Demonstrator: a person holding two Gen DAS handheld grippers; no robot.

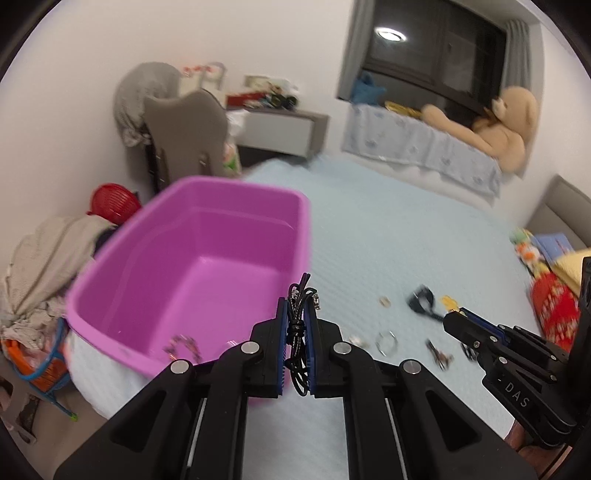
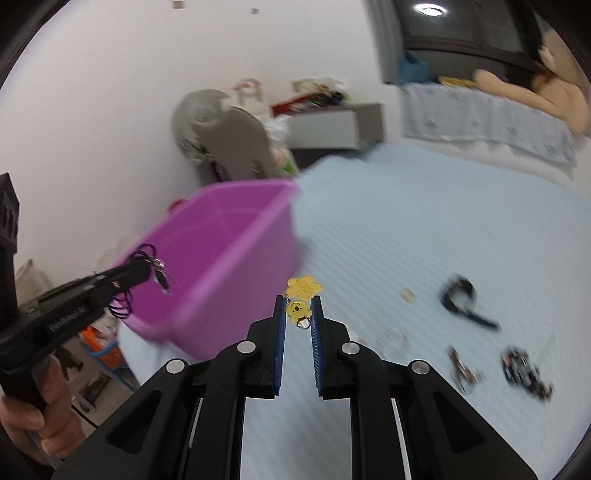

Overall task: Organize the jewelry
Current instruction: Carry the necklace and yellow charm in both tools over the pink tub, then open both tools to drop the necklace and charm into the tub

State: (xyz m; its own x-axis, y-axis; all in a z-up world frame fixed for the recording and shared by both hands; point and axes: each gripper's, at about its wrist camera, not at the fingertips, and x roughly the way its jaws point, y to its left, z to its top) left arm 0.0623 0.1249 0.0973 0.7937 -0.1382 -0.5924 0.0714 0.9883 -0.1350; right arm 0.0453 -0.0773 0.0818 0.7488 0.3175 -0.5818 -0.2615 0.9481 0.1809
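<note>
Left gripper (image 1: 298, 314) clamped on a black cord necklace (image 1: 297, 332) beside the purple plastic tub (image 1: 155, 280); right gripper (image 2: 298, 306) pinching a yellow bear charm (image 2: 297, 309), above a light blue bedspread (image 2: 424, 229) strewn with jewelry

A bedroom with plain white walls (image 1: 74, 110), lit from above; a round ceiling lamp (image 1: 391, 35) is mirrored in the dark window (image 1: 436, 55), which is flanked by grey curtains (image 1: 352, 51). A pale blue quilted bed (image 1: 388, 229) fills the foreground, its grey padded headboard (image 1: 561, 210) at right. A large tan teddy bear (image 1: 506, 122) lies on the cloth-draped window ledge (image 1: 406, 140). A grey bedside cabinet (image 1: 284, 129) and a clothes-hung chair (image 1: 181, 133) stand against the far wall.
</note>
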